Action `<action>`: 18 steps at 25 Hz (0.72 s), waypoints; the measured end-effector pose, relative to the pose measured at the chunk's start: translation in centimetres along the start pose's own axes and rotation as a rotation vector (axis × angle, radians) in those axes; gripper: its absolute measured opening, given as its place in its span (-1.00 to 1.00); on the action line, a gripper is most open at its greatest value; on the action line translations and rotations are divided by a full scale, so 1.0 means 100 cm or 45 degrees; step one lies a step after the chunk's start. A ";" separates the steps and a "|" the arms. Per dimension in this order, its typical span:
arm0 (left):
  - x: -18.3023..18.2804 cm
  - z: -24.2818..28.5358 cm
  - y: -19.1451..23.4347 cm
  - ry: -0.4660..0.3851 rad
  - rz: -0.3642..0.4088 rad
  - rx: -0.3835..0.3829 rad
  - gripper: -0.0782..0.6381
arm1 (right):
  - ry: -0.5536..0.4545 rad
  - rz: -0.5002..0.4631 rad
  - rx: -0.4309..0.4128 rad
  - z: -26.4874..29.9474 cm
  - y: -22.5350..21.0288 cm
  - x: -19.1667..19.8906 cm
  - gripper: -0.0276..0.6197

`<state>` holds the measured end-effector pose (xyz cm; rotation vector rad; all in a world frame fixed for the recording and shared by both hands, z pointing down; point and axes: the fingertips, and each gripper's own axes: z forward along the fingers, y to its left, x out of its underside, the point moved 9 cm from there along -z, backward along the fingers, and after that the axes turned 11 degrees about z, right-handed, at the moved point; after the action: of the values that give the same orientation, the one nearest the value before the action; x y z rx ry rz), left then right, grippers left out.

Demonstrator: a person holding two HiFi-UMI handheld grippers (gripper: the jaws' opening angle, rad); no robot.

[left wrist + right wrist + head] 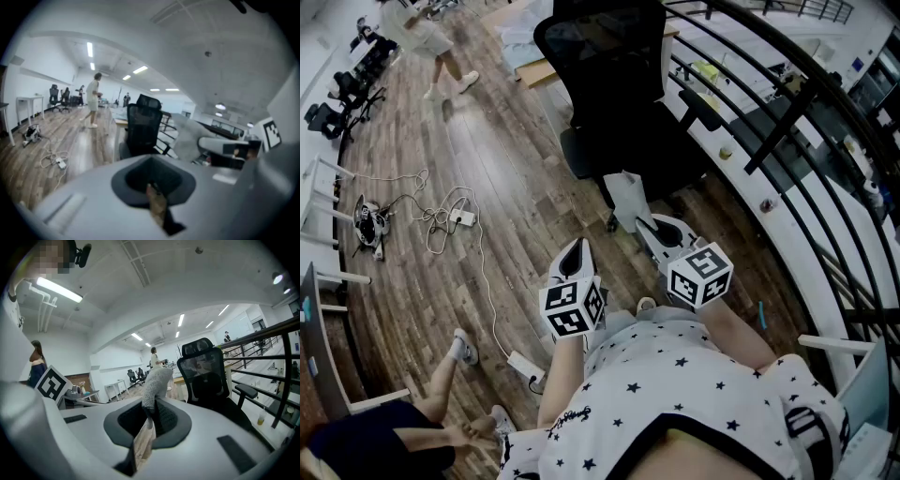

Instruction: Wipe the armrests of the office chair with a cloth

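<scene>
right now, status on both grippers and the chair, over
Left gripper jaws shut, empty. Right gripper shut on cloth. Office chair ahead, armrest not yet touched. Railing beside chair.

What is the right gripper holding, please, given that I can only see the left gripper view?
Observer: The right gripper has its jaws shut on the grey cloth, which stands up out of them.
Operator: Thank you. Is the cloth on an armrest yet?
Observer: No. In the head view it is held well short of the armrest of the office chair.
Operator: What is beside the chair on that side?
Observer: A black railing runs close along it, next to that armrest.
</scene>
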<state>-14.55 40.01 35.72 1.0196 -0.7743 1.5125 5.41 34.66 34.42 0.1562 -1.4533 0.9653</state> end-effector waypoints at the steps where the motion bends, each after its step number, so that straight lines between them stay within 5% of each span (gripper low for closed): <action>1: 0.000 -0.001 -0.002 0.001 0.008 0.000 -0.77 | -0.003 0.004 0.002 -0.002 0.000 0.000 -0.82; 18: -0.002 -0.003 -0.021 -0.004 -0.030 -0.023 -0.77 | -0.013 0.025 -0.072 -0.018 -0.008 -0.004 -0.82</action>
<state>-12.56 40.59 35.30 1.0144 -0.7744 1.4819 7.32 35.10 34.12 0.1061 -1.4926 0.9398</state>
